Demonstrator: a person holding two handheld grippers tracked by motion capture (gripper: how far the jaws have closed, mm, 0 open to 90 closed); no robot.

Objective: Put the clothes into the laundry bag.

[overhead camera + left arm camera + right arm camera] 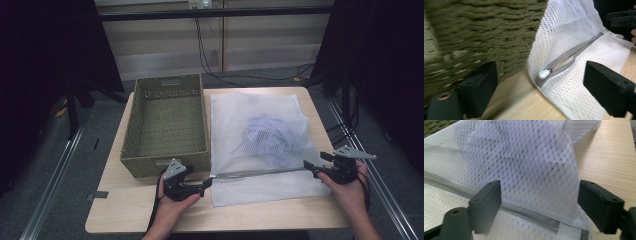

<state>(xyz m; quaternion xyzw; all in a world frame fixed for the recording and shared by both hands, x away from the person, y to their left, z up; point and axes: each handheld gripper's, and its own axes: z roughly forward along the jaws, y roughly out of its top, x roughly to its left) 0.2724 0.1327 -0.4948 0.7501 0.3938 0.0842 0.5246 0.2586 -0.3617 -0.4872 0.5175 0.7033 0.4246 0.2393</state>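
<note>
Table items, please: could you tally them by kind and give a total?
Basket: 1
Mesh bag: 1
Garment inside the bag: 1
Grippers: 2, left and right
Total: 5

The high view looks forward and down over my side of the table (150,210), taking in its whole top. The camera on my left gripper (539,97) sits low and close, facing along the jaws to the mesh bag (579,50) (basket (481,35) beside it). My right gripper (539,205) view faces that same bag's zipper edge, nearer.
</note>
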